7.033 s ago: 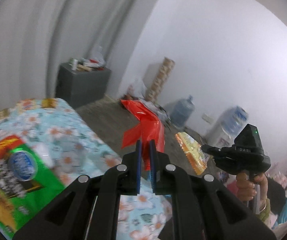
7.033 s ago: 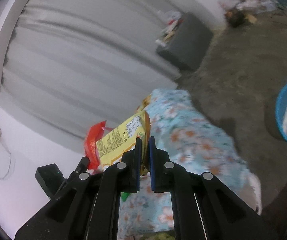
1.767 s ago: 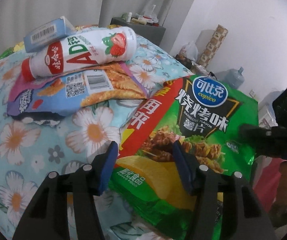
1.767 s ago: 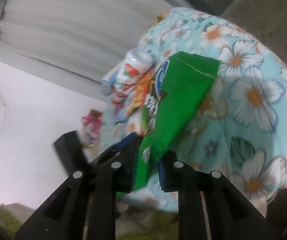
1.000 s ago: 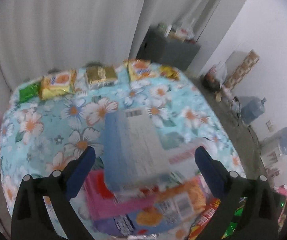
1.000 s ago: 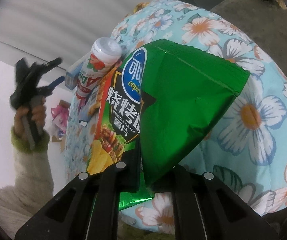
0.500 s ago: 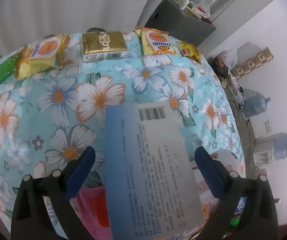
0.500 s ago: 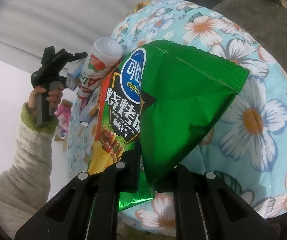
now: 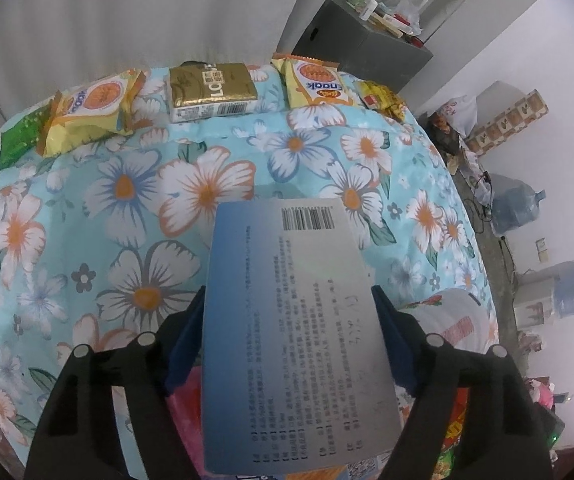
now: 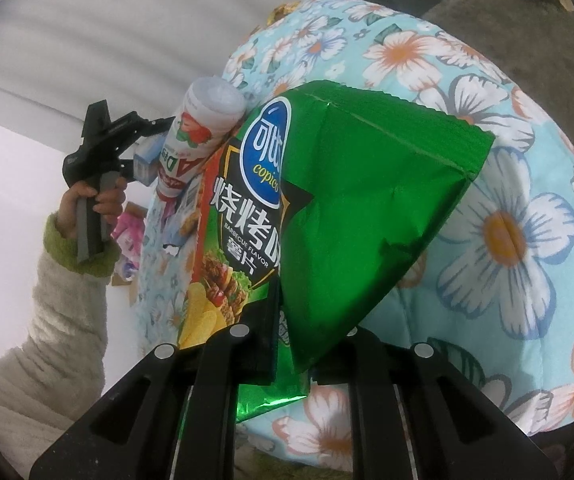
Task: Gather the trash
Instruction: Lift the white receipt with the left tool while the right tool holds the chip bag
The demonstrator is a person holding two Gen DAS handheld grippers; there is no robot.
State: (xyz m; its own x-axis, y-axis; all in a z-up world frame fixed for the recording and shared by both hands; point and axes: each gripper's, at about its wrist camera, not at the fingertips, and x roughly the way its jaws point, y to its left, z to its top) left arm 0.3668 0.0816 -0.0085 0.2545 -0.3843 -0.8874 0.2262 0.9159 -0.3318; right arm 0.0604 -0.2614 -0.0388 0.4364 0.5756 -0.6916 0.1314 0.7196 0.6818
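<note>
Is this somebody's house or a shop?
Probably a plain room in someone's home. A flowered cloth covers a table or bed, big water jugs stand on the bare floor, and a grey cabinet holds clutter.

Chip bag (image 10: 327, 208): "copico", "BARBECUE FLAVOR" (rest Chinese).

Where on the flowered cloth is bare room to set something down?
The cloth is bare between the far row of snack packets and the blue box. The near edge is crowded: box, bottle, green chip bag.

Floral quilt (image 9: 87, 240): snack packets (image 9: 91, 110), gold box (image 9: 211, 90).
</note>
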